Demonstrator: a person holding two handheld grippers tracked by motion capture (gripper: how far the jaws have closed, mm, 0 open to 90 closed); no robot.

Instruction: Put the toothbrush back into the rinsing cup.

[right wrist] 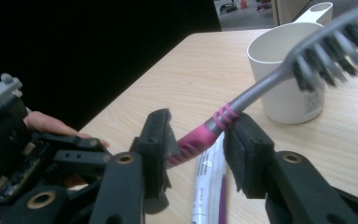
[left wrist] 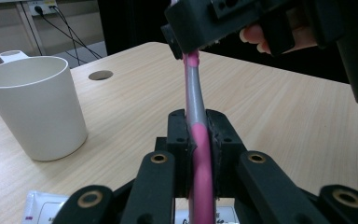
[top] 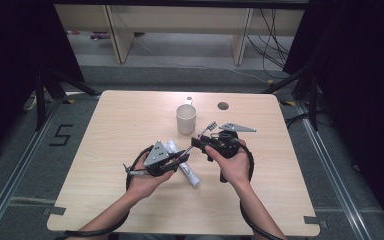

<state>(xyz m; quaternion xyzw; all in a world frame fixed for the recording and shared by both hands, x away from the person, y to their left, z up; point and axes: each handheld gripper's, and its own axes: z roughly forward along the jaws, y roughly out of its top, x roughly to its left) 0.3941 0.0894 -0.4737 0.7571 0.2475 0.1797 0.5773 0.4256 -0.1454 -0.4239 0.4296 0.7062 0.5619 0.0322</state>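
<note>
Even overhead light, dark surroundings, blurred close-ups

We read this as a lab recording bay: black curtains [top: 10, 60] on both sides, floor rails [top: 330, 165], a taped numeral 5 [top: 61, 135], loose cables [top: 272, 40], and one plain wooden table [top: 120, 120].

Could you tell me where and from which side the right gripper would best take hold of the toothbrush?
Grip the ribbed pink section of the toothbrush, just behind the bristled head. The right gripper already has open jaws either side of that part, so closing across the handle looks sensible. The left gripper clamps the handle's lower end, leaving the ribbed stretch free, and its ridges should resist slipping.
</note>
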